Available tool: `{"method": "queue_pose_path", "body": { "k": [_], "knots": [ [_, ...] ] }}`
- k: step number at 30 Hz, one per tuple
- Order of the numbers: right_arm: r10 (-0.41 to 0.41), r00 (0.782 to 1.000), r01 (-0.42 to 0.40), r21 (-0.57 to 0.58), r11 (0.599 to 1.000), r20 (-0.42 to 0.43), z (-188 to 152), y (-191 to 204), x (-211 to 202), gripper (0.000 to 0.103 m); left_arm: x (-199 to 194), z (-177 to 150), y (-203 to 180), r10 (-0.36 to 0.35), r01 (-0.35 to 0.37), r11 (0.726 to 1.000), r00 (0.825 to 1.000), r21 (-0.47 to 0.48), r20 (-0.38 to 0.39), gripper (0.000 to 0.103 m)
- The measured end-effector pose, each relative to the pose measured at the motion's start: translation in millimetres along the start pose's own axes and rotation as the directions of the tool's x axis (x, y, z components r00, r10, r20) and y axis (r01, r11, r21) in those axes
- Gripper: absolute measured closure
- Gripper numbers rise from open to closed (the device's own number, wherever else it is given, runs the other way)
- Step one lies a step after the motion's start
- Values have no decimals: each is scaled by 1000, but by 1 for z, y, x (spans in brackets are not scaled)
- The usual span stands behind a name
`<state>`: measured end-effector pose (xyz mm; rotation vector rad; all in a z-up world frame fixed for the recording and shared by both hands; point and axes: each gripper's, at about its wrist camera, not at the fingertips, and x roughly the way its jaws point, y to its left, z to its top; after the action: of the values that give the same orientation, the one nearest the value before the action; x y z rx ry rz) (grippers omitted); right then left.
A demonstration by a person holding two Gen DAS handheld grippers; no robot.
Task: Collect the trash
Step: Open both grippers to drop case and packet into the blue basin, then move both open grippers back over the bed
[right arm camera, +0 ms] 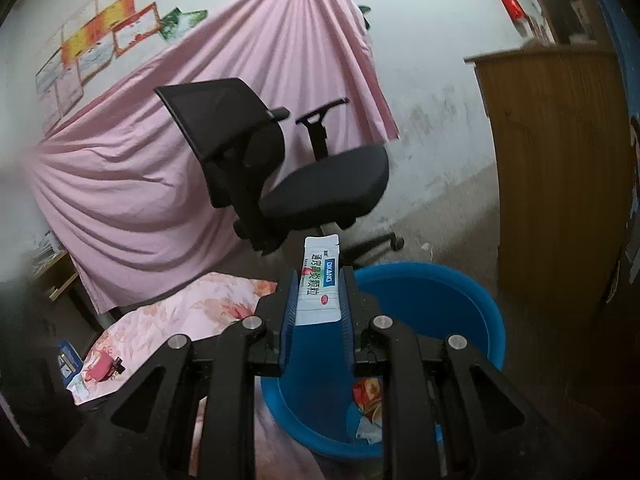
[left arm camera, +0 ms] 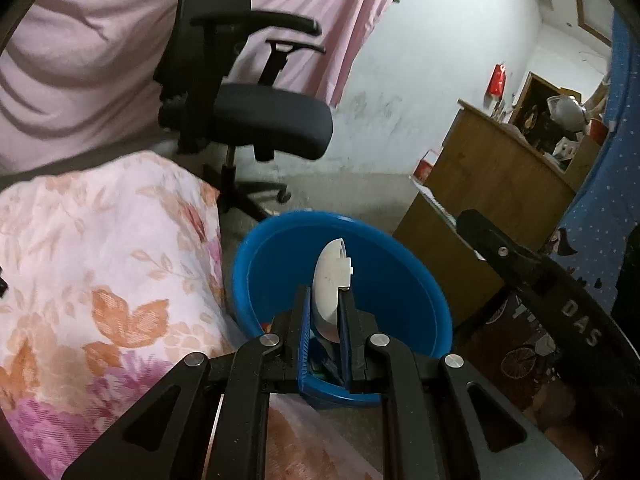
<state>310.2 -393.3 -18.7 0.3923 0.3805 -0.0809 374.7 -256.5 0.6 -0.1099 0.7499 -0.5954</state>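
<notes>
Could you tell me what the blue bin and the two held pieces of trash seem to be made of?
Blue bin: glossy moulded plastic, smooth sheen. White piece in the left gripper: apparently rigid plastic, curved with a moulded tab. Sachet in the right gripper: printed flat film or foil-paper, uncertain.

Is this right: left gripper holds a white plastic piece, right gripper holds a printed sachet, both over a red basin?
Not quite: the basin is blue, not red, as both wrist views show. The rest stands: the left gripper is shut on the white plastic piece, and the right gripper is shut on the printed sachet, both over the basin.
</notes>
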Motion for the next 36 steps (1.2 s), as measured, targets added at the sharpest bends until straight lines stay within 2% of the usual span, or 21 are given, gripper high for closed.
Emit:
{"method": "queue_pose_path", "body": {
  "k": [9, 14, 20, 24, 31, 36],
  "knots": [
    [-12, 999, 13, 19, 1000, -46, -1, -6, 6, 61, 13, 0, 2, 13, -14, 999, 999, -34, -50, 92],
    [-23, 998, 25, 34, 999, -66, -2, -10, 8, 59, 13, -1, 7, 21, -23, 998, 998, -52, -53, 74],
    [-32, 997, 35, 35, 999, -70, -1, -11, 8, 55, 4, 0, 14, 29, -31, 996, 999, -81, -23, 73],
    [-37, 997, 38, 21, 999, -61, 0, -8, 6, 52, -9, 1, 16, 42, -39, 996, 999, -82, 26, 69],
    [-22, 1000, 21, -28, 999, -17, 5, 5, -3, 45, -42, 7, 17, 74, -67, 996, 989, -56, 128, 68],
    [10, 999, -7, -65, 998, 36, 9, 21, -14, 36, -78, 9, 26, 113, -104, 993, 967, -54, 229, 54]
  ]
}}
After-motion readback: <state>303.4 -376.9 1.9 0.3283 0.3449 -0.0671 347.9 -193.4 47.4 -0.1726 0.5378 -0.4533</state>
